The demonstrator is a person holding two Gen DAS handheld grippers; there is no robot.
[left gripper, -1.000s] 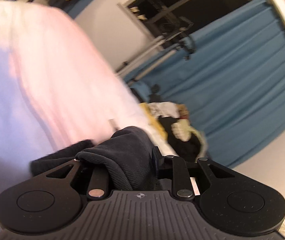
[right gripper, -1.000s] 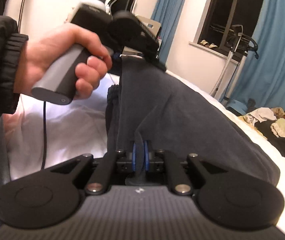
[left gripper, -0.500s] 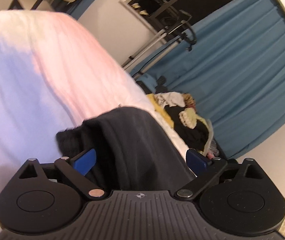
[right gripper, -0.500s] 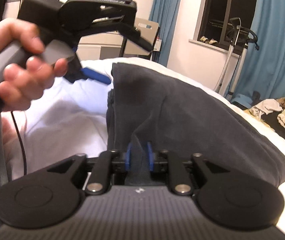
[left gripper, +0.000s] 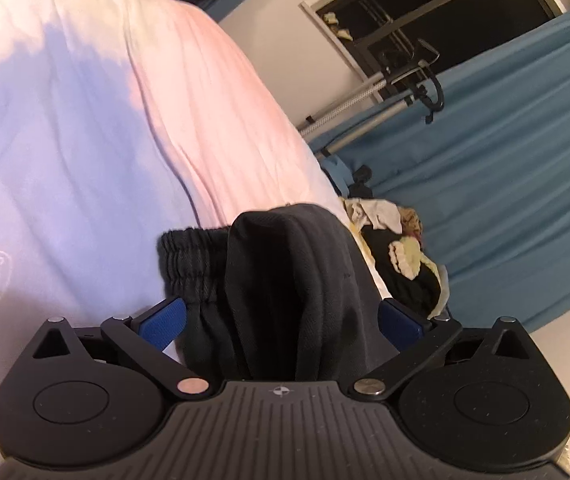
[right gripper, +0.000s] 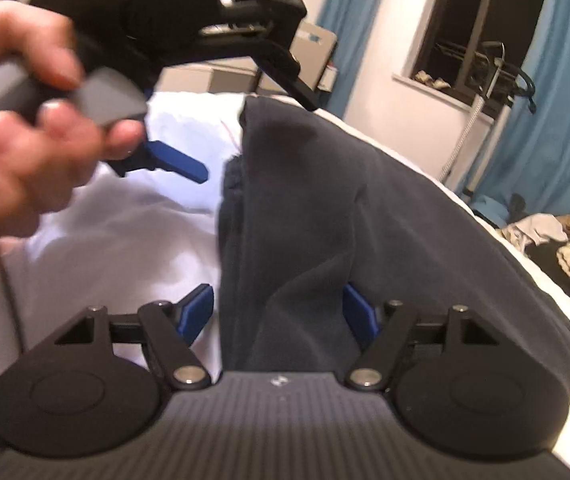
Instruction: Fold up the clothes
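Dark trousers point(right gripper: 345, 216): folded, lying between your jaws. Left gripper point(left gripper: 281, 316) and right gripper point(right gripper: 277, 312): just opened, gripping nothing. Remaining: clothes pile point(left gripper: 397, 248).

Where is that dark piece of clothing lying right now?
In both wrist views the dark garment lies on the white bedcover, near the edge facing the blue curtain, between each gripper's open fingers.

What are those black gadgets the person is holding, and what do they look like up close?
Each is a handheld gripper. The right gripper has a ribbed dark grey body with a small crosshair mark, two round black discs, black linkage bars with silver rivets, and blue pads on its fingers. The left gripper looks the same from its own camera; from outside it shows a grey handle and a black body.
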